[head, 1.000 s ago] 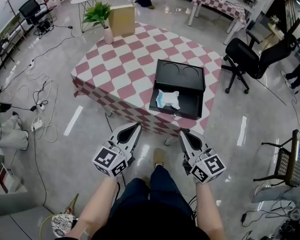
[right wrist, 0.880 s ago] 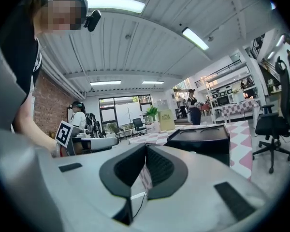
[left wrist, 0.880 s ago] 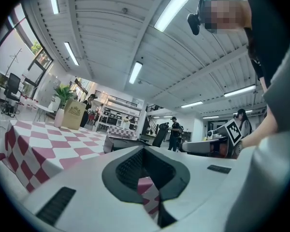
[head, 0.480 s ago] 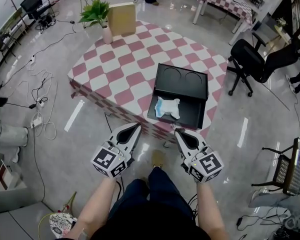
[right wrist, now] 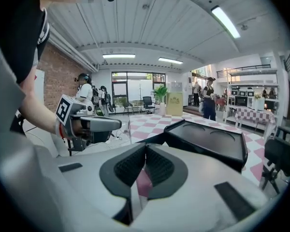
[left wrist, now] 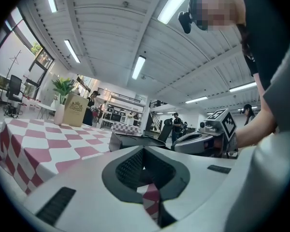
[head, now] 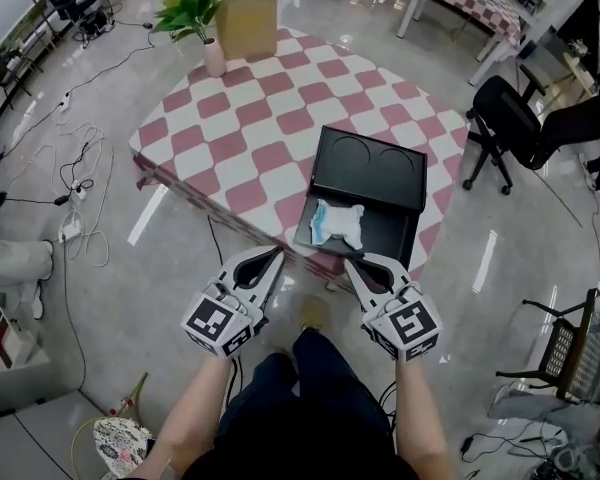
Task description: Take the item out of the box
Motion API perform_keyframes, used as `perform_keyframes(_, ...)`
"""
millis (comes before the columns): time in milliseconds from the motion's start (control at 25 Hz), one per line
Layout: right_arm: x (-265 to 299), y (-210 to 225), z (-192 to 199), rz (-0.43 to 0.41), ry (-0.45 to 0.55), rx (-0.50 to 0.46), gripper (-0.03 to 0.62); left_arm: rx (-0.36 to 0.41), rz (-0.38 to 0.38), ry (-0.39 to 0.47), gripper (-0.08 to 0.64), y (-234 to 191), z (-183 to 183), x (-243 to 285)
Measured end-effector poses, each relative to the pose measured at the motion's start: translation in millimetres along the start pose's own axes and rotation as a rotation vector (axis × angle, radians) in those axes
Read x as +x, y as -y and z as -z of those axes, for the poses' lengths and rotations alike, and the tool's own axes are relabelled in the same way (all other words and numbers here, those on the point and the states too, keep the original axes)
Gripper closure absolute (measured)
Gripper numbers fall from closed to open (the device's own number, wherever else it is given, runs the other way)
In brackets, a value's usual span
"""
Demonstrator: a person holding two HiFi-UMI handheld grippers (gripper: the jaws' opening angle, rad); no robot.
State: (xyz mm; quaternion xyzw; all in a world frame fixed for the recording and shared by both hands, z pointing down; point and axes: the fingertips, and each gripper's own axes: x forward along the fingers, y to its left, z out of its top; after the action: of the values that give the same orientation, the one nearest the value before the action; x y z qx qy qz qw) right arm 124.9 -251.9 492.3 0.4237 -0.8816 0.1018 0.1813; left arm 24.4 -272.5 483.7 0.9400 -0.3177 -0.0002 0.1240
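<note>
A black box (head: 360, 236) lies open at the near right edge of the red-and-white checked table (head: 250, 138), its lid (head: 372, 168) folded back. Inside the tray rests a white and blue soft item (head: 337, 224). My left gripper (head: 269, 257) and right gripper (head: 359, 265) hang side by side in front of the table's near edge, below the box, both shut and holding nothing. In the left gripper view the box (left wrist: 128, 140) shows past the shut jaws, with the right gripper (left wrist: 205, 140) beside it. The right gripper view has the lid (right wrist: 208, 140) ahead to the right.
A potted plant (head: 202, 23) and a tan cardboard box (head: 247, 25) stand at the table's far side. A black office chair (head: 515, 118) stands to the right. Cables (head: 75, 183) trail over the floor at left. People stand in the room's background.
The table and box have come nearer to me. Both grippers have crept slightly toward the table's near edge and stayed shut.
</note>
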Motion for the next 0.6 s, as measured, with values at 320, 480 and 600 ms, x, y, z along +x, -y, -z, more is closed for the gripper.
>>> perform_keyframes(320, 18.9, 17.9, 9.5, -0.022, -0.108, -0.096, 0.586, -0.014, -0.012, -0.022, 0.557, -10.6, 13.8, 19.8)
perform_keyframes(480, 27.6, 24.9, 16.1, -0.047, -0.156, -0.129, 0.586, -0.025, -0.029, -0.02, 0.557, -16.0, 15.0, 26.4)
perform_keyframes(600, 34.8, 30.6, 17.8, -0.068, -0.177, -0.141, 0.586, -0.032, -0.043, -0.022, 0.557, -20.5, 16.4, 31.2)
